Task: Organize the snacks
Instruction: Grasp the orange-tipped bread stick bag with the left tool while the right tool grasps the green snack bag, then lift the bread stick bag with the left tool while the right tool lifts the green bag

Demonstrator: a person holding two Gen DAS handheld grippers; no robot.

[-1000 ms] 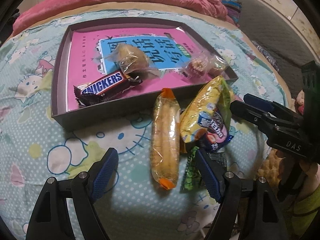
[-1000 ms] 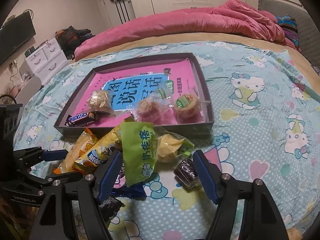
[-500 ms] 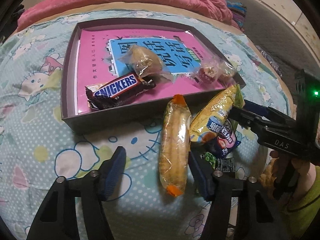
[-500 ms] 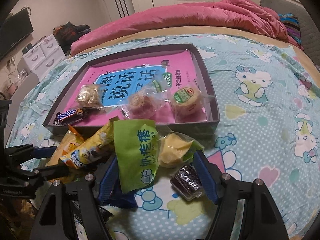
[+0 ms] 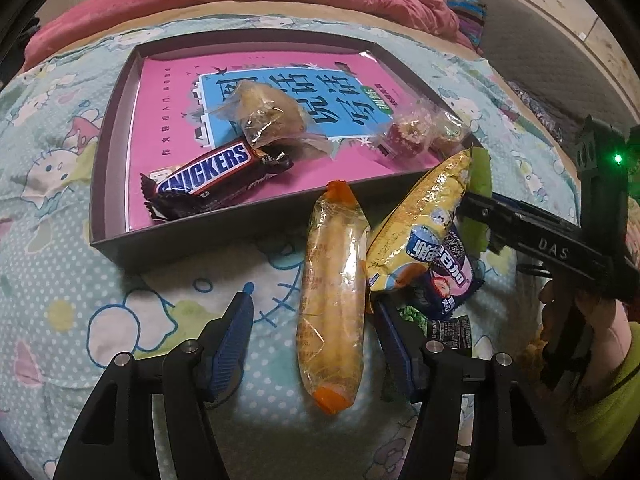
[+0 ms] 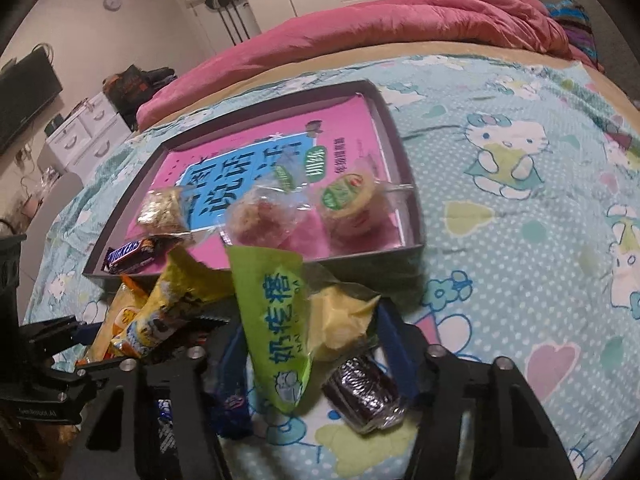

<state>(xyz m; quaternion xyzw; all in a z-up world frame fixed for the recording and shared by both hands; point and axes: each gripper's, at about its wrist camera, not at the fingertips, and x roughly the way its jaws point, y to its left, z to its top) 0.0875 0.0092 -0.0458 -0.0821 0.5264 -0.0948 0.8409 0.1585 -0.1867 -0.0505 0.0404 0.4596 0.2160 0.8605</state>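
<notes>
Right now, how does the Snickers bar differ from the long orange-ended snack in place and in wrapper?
The Snickers bar lies inside the tray; the long orange-ended snack lies outside it on the bedsheet, between the open fingers of the left gripper. The Snickers bar has a dark opaque wrapper; the long snack's wrapper is see-through. Both lie flat, ungripped.
</notes>
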